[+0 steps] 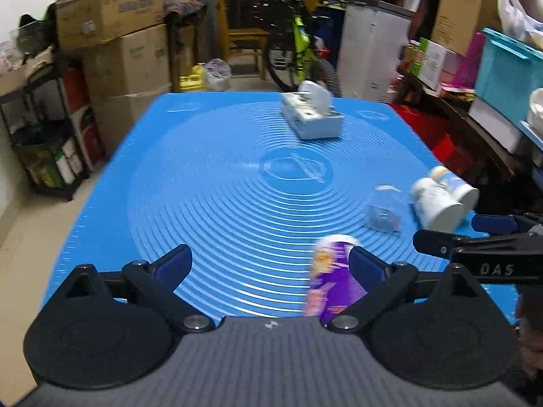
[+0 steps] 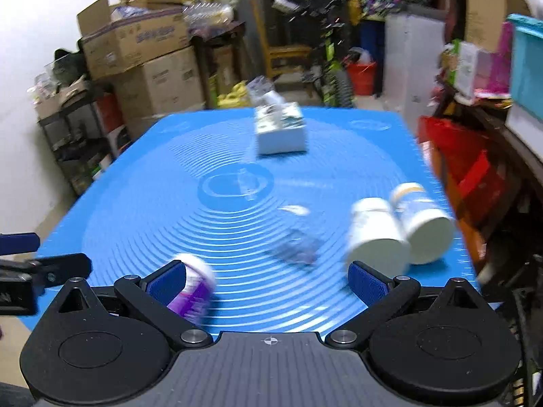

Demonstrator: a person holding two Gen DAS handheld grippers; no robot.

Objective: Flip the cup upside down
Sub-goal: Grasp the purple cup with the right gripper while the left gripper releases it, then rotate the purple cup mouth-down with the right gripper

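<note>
Presently, findings from near to far.

Left gripper [image 1: 269, 264]: jaws spread wide, grasping nothing; poised over the near edge of the mat [image 1: 203, 176].

Right gripper [image 2: 268, 279]: jaws likewise spread, empty; alongside the left one at the near edge.

Cup [image 1: 334, 271]: purple printed cup, blurred, at the near edge of the mat. It sits just beside the left gripper's right finger and, in the right wrist view, just beside the right gripper's left finger [image 2: 168, 283]. Whether it touches either pad, or stands upright or tilted, cannot be told through the blur.

Handling, judged: looks a light paper or thin plastic cup, so easily crushed and easily knocked over. Grip mid-wall, across the body, with modest force; avoid the rim.

Near edge: the cup is close to the mat's front border; a nudge toward the grippers could send it off.

Glass [image 1: 383, 210]: clear, beyond the cup to the right, near but apart.

Mugs [image 1: 437, 203]: two white ones lying on their sides, touching, by the right edge.

Open room: centre and left of the mat are bare; best space for the flip.

Tissue box [image 1: 310, 115]: far side, well apart.
</note>
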